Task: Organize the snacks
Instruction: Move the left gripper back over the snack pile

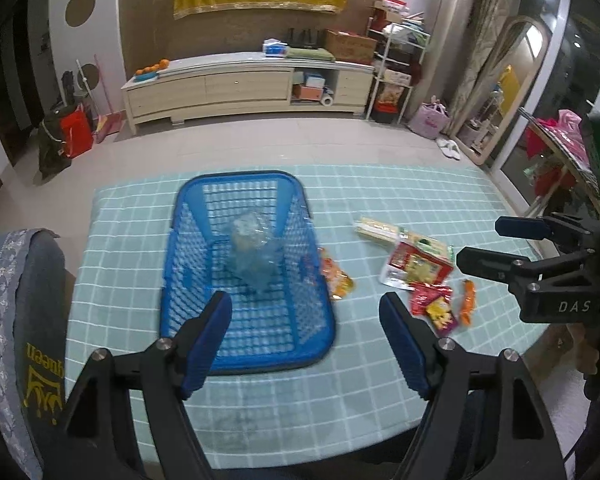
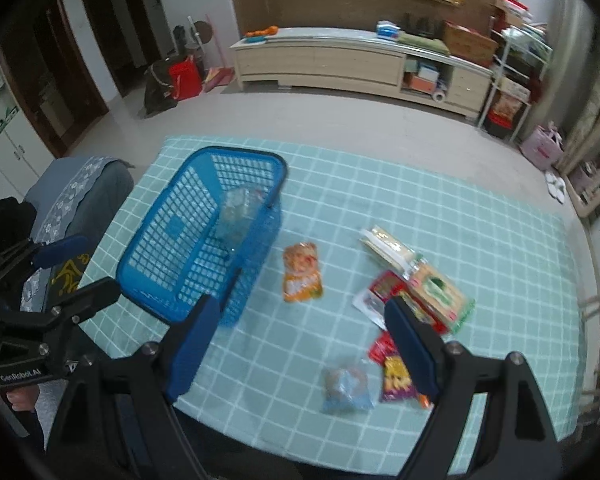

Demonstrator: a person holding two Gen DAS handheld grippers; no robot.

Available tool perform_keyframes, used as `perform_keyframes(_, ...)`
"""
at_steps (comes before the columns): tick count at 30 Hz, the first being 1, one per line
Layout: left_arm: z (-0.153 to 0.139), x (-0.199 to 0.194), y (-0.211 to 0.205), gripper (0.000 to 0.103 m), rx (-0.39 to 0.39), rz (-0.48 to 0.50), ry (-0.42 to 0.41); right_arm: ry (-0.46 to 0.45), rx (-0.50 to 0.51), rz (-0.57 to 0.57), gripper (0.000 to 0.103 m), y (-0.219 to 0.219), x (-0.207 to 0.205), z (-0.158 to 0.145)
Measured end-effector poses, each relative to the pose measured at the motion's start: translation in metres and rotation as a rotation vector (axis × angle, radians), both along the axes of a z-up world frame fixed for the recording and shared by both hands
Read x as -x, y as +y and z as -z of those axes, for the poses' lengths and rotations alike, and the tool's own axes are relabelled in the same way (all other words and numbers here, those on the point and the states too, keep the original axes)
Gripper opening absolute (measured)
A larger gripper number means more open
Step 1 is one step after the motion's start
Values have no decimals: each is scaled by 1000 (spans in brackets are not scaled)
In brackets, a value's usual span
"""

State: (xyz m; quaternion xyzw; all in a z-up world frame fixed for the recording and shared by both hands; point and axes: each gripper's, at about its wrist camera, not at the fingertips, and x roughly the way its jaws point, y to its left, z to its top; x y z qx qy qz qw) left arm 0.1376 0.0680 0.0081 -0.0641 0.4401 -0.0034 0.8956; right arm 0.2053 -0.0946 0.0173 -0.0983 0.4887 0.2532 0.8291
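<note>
Left gripper (image 1: 306, 344) held wide open and empty above the basket's near rim, blue basket (image 1: 188, 280) set on the checked cloth (image 1: 380, 400) with a clear packet (image 1: 252, 252) inside, orange packet (image 2: 302, 272) just beside it, snack pile (image 2: 412, 292) further right, right gripper (image 2: 300, 344) held wide open and empty over the cloth, pale blue packet (image 2: 346, 390) between its fingers.

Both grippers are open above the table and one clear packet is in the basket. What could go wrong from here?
1. The snacks to the right lie in an overlapping pile; a grasp there may catch two packets or drag neighbours.
2. The pale blue packet lies near the table's front edge; a nudge might push it off.
3. The blue basket looks light; the left gripper hovering over it could shift it on the cloth.
</note>
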Motion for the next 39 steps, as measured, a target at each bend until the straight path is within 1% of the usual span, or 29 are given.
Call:
perform_keyframes(2, 1, 2, -10, 74, -15, 12, 4, 0, -6, 15, 88, -12, 5, -1)
perform_keyframes(6, 4, 7, -39, 74, -13, 52, 12, 5, -14, 47, 88, -40, 14, 3)
perform_keyframes(12, 15, 7, -77, 74, -7, 94, 32, 25, -22, 87, 88, -83, 25, 18)
perform_keyframes(14, 20, 7, -86, 74, 8, 101, 35, 34, -24, 102, 88, -96, 27, 23)
perform_keyframes(20, 42, 3, -111, 74, 55, 93, 82, 66, -39, 143, 88, -136, 34, 43)
perform_keyframes(25, 61, 0, -133, 74, 68, 102, 119, 102, -55, 175, 88, -163, 39, 63)
perform_keyframes(29, 76, -6, -147, 74, 72, 100, 154, 145, -49, 189, 88, -178, 37, 83)
perform_keyframes(33, 96, -15, -164, 74, 64, 110, 208, 171, -51, 197, 88, -188, 33, 94)
perform_keyframes(36, 107, -22, -173, 74, 50, 118, 234, 191, -49, 200, 88, -194, 30, 103)
perform_keyframes(39, 119, -31, -179, 74, 55, 119, 259, 211, -37, 201, 88, -198, 28, 112)
